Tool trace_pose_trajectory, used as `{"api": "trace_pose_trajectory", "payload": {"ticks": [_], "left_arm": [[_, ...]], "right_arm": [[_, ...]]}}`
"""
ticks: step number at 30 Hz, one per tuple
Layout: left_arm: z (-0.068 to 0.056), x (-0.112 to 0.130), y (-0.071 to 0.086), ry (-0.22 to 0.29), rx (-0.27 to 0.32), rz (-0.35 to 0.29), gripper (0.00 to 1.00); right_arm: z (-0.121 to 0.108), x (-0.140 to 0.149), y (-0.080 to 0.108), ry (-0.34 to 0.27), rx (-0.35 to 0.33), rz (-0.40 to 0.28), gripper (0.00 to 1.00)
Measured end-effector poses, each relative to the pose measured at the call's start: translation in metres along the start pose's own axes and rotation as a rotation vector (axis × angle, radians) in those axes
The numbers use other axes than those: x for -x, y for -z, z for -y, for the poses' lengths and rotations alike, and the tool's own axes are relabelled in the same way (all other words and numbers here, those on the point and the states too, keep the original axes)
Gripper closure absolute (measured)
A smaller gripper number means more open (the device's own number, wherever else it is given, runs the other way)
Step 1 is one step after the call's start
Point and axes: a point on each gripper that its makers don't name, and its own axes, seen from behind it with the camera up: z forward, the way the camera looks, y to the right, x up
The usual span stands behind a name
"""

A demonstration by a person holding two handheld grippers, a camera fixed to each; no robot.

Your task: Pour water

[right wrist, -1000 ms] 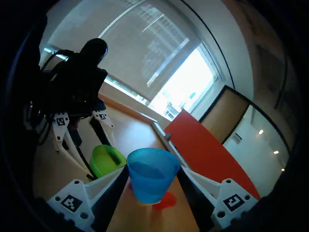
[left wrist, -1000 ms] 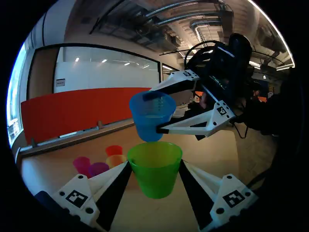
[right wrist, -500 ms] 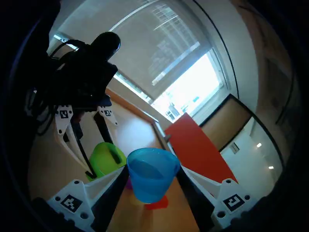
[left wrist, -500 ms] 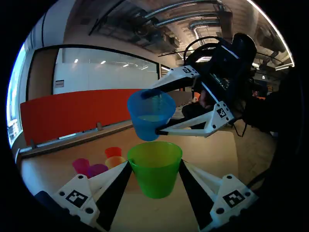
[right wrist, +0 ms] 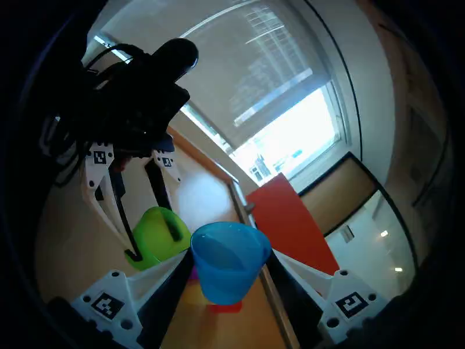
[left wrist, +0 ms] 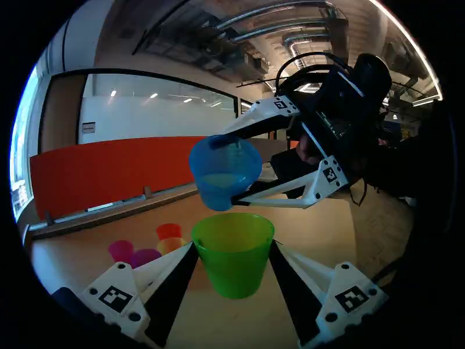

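Blue cup (left wrist: 225, 171), held by right tool (right wrist: 230, 262), tilts above left tool (left wrist: 233, 247) gripping green cup (left wrist: 233, 259).

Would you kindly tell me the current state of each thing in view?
green cup: upright, held off the table.
blue cup: tilted, higher than green cup, water inside, no stream seen.
left gripper: shut on green cup.
right gripper: shut on blue cup.
red cup, orange cup, pink cup, purple cup: on table, untouched.
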Motion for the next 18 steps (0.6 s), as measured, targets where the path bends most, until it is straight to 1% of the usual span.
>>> {"api": "trace_pose_trajectory", "payload": {"ticks": [9,18], "left_arm": [[-0.0026,-0.0014,0.0000,-0.004,0.003,-0.003,0.15],[-0.0044,-0.0037,-0.0010,-0.007,0.007,-0.007,0.15]], "right_arm": [[-0.0019,-0.0015,-0.0006,0.056,0.002,0.009,0.09],[-0.0036,-0.0007,-0.0001,0.095,-0.003,0.018,0.09]]}}
